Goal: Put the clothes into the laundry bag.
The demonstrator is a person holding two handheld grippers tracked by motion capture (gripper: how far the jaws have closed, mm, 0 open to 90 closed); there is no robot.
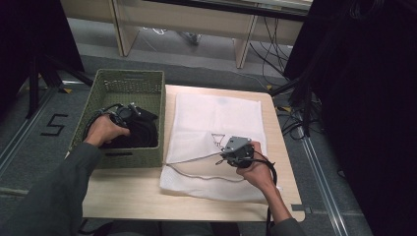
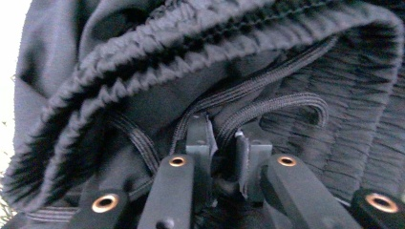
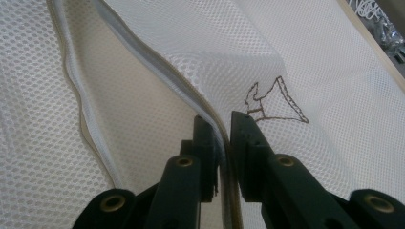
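A green woven basket (image 1: 110, 86) stood at the left edge of the wooden worktop (image 1: 133, 194), with the black garment (image 1: 140, 132) lying inside it. Just beside the basket a white mesh laundry bag (image 1: 206, 118) lay flat on the worktop. The left gripper (image 1: 129, 112) reached down into the basket, and the basket's walls closed in around it. The left gripper view showed the fingers (image 2: 200, 138) pinched on the garment's black drawstring (image 2: 282, 102) beside the gathered waistband (image 2: 143, 62). The right gripper (image 1: 232, 153) sat over the bag. The right gripper view showed its fingers (image 3: 206, 138) clamped on the bag's zipped edge (image 3: 143, 62), beside a brown stitched emblem (image 3: 274, 102).
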